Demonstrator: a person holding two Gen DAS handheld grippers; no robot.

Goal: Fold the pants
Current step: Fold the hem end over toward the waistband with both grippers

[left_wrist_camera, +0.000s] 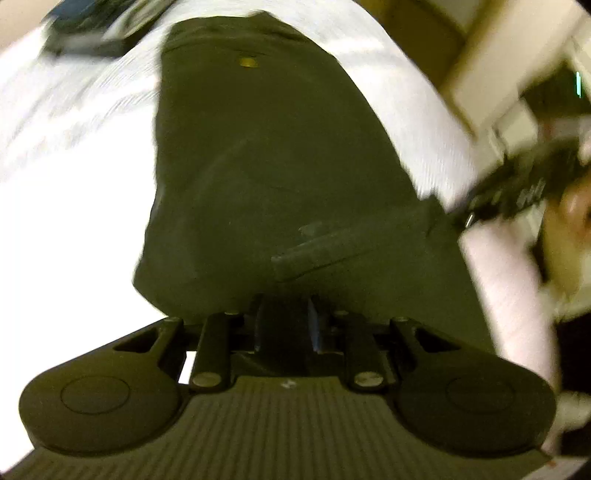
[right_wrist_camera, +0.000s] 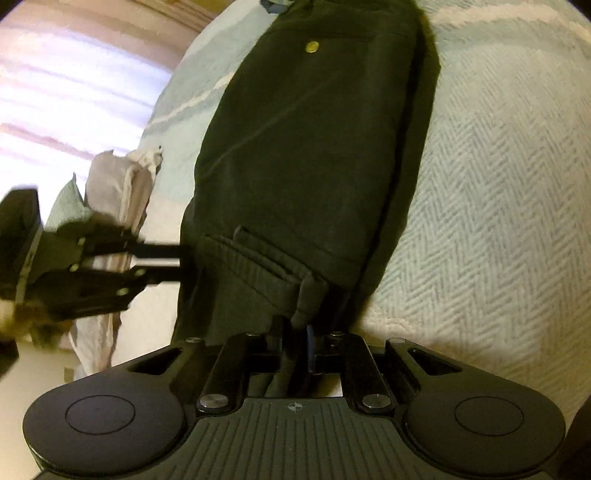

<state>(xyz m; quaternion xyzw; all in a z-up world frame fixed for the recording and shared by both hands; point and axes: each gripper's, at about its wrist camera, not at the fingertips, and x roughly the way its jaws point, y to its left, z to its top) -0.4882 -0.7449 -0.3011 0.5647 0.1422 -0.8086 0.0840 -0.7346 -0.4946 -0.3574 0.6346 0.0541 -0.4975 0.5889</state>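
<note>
The dark olive pants (left_wrist_camera: pixel 266 166) lay lengthwise on a bed covered by a pale herringbone bedspread (right_wrist_camera: pixel 498 184), with the waistband at the far end and a brass button (right_wrist_camera: pixel 312 46) showing near it. The near end of the garment was doubled over, so that a ribbed hem (right_wrist_camera: pixel 258 266) lay on top of the folded cloth. The left gripper (left_wrist_camera: pixel 284 317) had its jaws closed on the near edge of the pants, the fabric running straight into the narrow gap between the fingers. The right gripper (right_wrist_camera: pixel 291 332) likewise had its jaws shut on the near edge, with a bunched fold of hem pinched between the fingers. In the right wrist view the left gripper (right_wrist_camera: pixel 177 264) reached in from the left, its fingers meeting the side edge of the pants. In the left wrist view the right gripper (left_wrist_camera: pixel 509 184) appeared blurred at the right, beside the garment's edge, with a hand (left_wrist_camera: pixel 569 206) behind it. A dark, blurred object (left_wrist_camera: pixel 92 29) rested on the bedspread near the waistband, too smeared to identify. Pale crumpled cloth (right_wrist_camera: pixel 122 184) lay off the left side of the bed.
</note>
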